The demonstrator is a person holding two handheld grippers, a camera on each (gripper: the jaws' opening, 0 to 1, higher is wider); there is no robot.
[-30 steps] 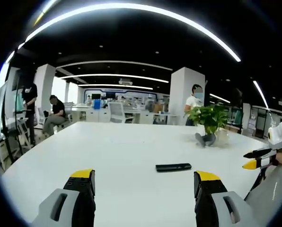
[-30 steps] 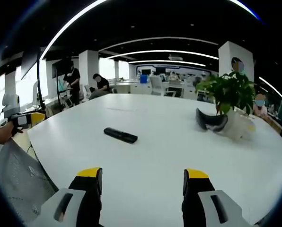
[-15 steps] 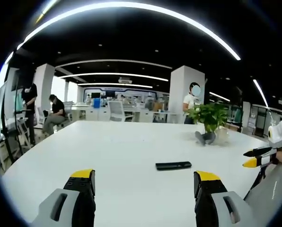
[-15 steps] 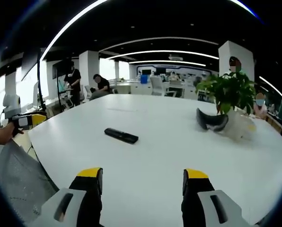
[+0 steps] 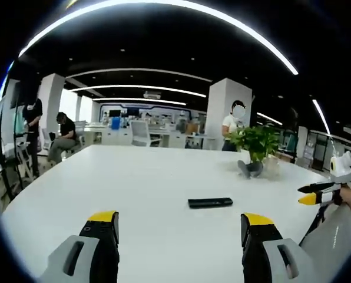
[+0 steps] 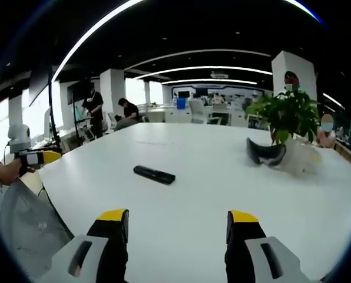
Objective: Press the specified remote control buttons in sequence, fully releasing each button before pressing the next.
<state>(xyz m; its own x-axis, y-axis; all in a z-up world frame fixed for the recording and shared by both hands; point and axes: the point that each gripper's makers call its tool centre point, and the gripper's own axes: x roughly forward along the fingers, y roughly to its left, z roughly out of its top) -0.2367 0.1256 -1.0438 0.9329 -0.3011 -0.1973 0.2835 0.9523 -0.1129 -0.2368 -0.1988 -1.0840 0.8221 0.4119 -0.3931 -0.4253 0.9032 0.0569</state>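
A black remote control (image 5: 210,203) lies flat on the white table (image 5: 140,188), ahead and slightly right of my left gripper (image 5: 178,219). That gripper is open, its yellow-tipped jaws wide apart above the near table edge, holding nothing. In the right gripper view the same remote control (image 6: 154,174) lies ahead and to the left of my right gripper (image 6: 178,217), which is also open and holds nothing. The right gripper (image 5: 312,196) shows at the right edge of the left gripper view, and the left gripper (image 6: 39,158) at the left edge of the right gripper view, held by a hand.
A potted green plant (image 6: 287,115) with a dark curved object (image 6: 265,152) and a white wrap stands at the table's far right. A grey mesh chair back (image 6: 22,218) is near the table edge. Several people sit and stand at desks beyond the table.
Both views have shifted slightly as the hands moved; the remote sits a little lower in each. The remote has not moved on the table, and both grippers stay open.
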